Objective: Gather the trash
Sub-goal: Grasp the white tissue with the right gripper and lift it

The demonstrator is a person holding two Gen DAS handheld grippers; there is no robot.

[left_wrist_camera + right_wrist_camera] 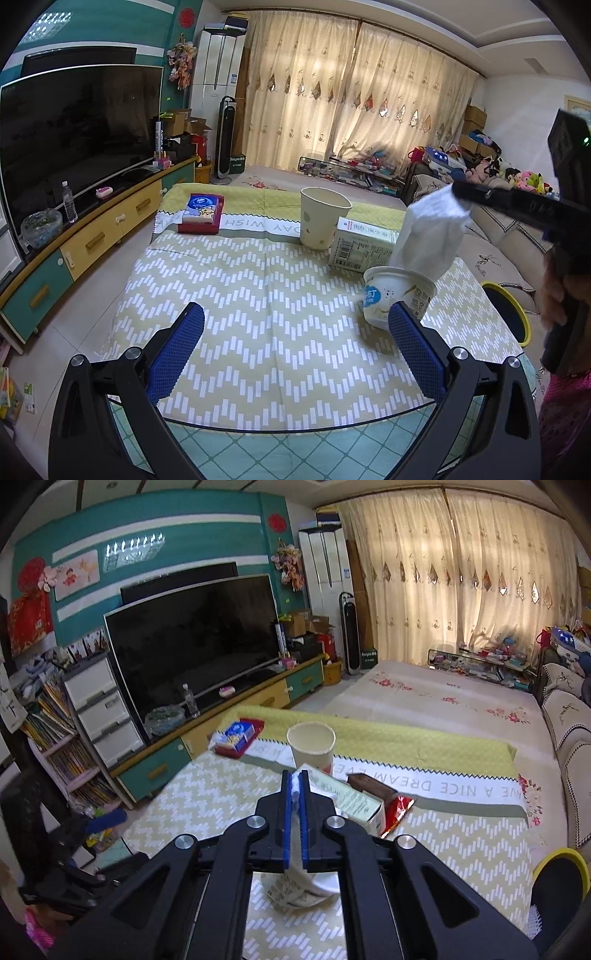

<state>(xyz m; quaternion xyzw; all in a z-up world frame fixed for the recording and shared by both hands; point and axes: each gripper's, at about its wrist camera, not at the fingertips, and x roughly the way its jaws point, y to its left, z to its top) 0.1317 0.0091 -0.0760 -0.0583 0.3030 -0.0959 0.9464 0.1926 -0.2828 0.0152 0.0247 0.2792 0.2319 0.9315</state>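
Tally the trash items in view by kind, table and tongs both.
Paper cup: 1
Carton: 1
Yogurt tub: 1
Tissue, pinched in the right tongs: 1
Red wrapper: 1
Total: 5

Green-and-white zigzag tablecloth, white tissue, blue fingers.

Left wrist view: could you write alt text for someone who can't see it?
The right gripper holds a white tissue above a yogurt cup on a zigzag-cloth table. The left gripper is open in front; a paper cup and carton stand behind.
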